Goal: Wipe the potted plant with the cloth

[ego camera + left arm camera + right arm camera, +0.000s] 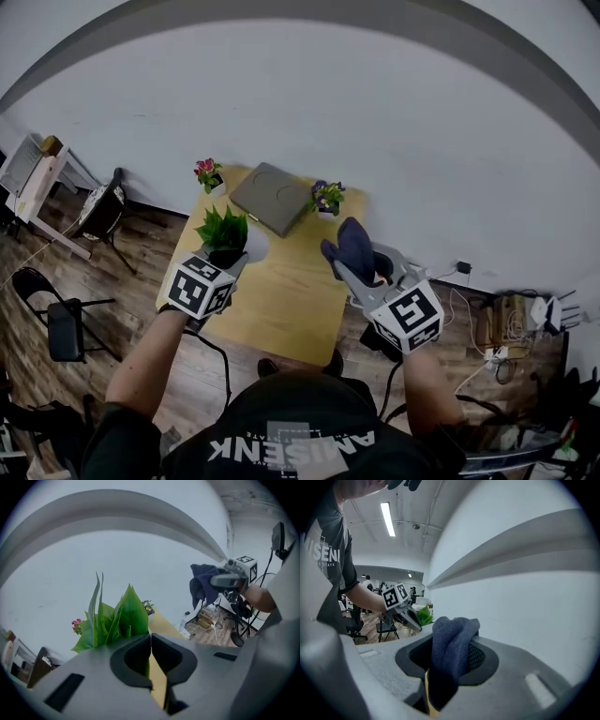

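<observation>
The potted plant (225,230), broad green leaves in a white pot, hangs above the left part of the wooden table (286,300). My left gripper (236,255) is shut at the pot's rim. In the left gripper view the leaves (117,618) rise right behind the closed jaws of the left gripper (150,637), and the pot itself is hidden. My right gripper (343,259) is shut on a dark blue cloth (354,242) over the table's right side. In the right gripper view the cloth (452,637) bulges up between the jaws of that gripper (449,667).
At the back of the table stand a red-flowered pot (208,175) and a purple-flowered pot (326,197), with a flat grey board (272,199) between them. Chairs (66,319) stand on the floor at the left; cables and plugs (506,342) lie at the right.
</observation>
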The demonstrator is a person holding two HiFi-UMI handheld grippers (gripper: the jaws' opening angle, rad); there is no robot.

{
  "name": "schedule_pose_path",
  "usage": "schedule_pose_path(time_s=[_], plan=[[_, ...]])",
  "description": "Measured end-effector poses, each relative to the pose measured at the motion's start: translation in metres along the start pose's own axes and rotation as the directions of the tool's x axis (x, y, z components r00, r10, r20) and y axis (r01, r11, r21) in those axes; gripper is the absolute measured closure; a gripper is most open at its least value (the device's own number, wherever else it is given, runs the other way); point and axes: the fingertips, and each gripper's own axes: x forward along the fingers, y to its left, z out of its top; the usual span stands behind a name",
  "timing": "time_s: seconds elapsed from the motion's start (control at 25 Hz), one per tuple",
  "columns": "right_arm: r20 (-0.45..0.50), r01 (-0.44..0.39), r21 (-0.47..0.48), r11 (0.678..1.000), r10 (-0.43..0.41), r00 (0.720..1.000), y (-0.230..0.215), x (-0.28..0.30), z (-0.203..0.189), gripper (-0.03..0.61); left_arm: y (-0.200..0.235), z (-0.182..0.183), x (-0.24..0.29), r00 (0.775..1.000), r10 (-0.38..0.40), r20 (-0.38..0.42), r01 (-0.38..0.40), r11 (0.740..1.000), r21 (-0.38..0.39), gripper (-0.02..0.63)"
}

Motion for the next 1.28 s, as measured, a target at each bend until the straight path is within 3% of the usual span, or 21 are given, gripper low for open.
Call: schedule_pose_path(time_s=[0.32, 0.72, 0.84, 1.28], plan=[[-0.01, 0.049, 0.042, 0.998, -0.048, 0.999, -0.002, 0.008, -0.002, 0.449, 0.04, -0.061, 0.058, 0.985, 0.041, -0.169, -0.026, 0.996, 0.09, 0.603], [-0.004, 0.12, 0.114, 0.986, -0.121, 0.993, -0.002, 0.016, -0.007, 0.449, 0.066, -0.121, 0.121, 0.958, 0.096, -0.272, -0.017, 0.96, 0.278, 0.595], [-0.006, 0.152, 0.104, 0.983, -0.152, 0.988, -0.001, 0.014, -0.005, 0.449, 0.066, -0.129, 0.127, 0.955, 0.084, -0.283, 0.006, 0.952, 0.305, 0.598], [-0.015, 0.201, 0.122, 0.972, -0.201, 0.98, 0.0, 0.004, -0.007, 0.449, 0.057, -0.136, 0.138, 0.934, 0.066, -0.351, 0.106, 0.887, 0.449, 0.597]])
